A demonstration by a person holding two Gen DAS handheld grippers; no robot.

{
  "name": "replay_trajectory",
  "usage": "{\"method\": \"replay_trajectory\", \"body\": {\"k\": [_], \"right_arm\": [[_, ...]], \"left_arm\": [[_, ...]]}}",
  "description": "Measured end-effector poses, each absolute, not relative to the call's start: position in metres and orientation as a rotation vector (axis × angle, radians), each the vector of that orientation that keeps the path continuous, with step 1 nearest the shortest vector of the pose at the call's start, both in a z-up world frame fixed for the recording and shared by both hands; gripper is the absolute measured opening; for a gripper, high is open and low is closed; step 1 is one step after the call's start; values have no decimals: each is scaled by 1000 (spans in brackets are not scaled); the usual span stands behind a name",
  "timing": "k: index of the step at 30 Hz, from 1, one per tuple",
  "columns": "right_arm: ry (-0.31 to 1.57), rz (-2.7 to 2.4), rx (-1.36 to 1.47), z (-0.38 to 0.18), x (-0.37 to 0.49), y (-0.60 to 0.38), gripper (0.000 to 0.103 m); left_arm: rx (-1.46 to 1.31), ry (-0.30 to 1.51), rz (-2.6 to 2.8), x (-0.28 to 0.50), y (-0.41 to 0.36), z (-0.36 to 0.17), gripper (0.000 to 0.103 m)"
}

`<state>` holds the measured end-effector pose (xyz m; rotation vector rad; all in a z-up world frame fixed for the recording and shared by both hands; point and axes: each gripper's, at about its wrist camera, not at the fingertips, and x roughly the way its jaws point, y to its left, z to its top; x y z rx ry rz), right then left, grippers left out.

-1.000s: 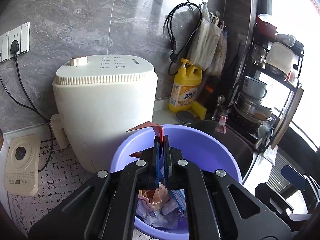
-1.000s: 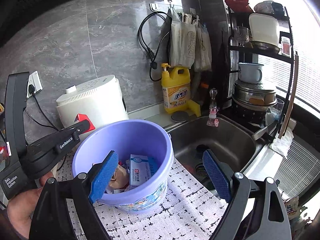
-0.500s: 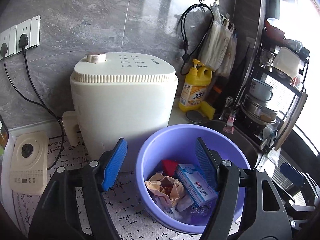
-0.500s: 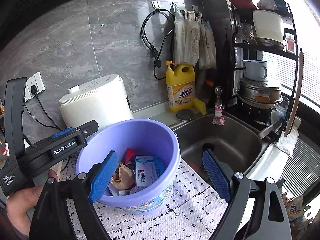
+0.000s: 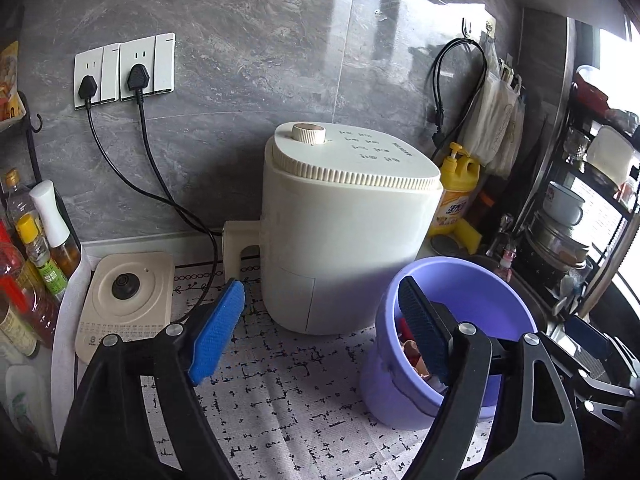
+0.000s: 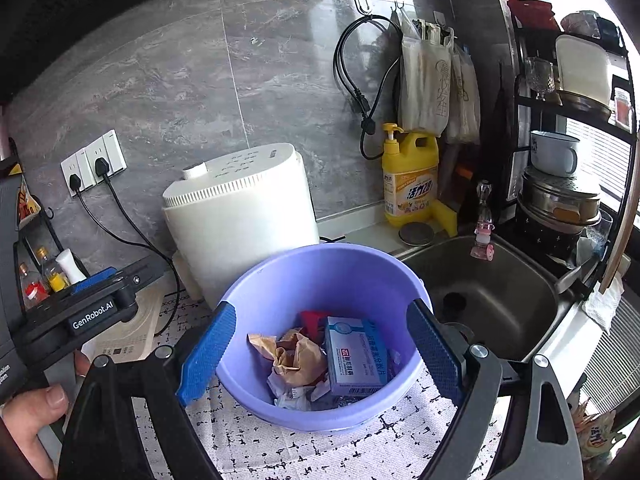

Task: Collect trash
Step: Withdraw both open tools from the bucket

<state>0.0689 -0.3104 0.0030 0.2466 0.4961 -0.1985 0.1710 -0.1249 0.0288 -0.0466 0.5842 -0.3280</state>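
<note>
A purple bucket (image 6: 320, 280) stands on the patterned mat and holds trash: a blue-and-white box (image 6: 354, 354), crumpled brown paper (image 6: 296, 354) and a red wrapper (image 6: 312, 318). My right gripper (image 6: 320, 354) is open and empty, its blue pads either side of the bucket's near rim. My left gripper (image 5: 320, 332) is open and empty, left of the bucket (image 5: 472, 292), facing the white appliance. From the right wrist view the left gripper's body (image 6: 92, 304) sits at the far left, in a hand.
A white appliance (image 5: 348, 224) stands behind the bucket against the grey wall. A beige device (image 5: 124, 304) and bottles (image 5: 36, 248) are at the left. A yellow detergent bottle (image 6: 410, 178), steel sink (image 6: 488, 300) and dish rack (image 6: 568, 184) are at the right.
My left gripper opened and let the red wrapper fall into the bucket, then drew back and swung left. The right gripper stayed open and moved slightly closer over the bucket.
</note>
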Motion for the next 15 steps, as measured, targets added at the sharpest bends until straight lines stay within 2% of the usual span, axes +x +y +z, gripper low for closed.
{"method": "replay_trajectory", "body": {"k": [2,6,15], "right_arm": [[507,-175,246,4,71,-305,87],[519,-125,239,7,73,-296,95],[533,-30,206,12,74,-272,95]], "left_arm": [[-45,585,-306,168,-116,30,82],[-48,579,-266,159,-100,33,90],[-66,578,-186,141,-72,38,97]]}}
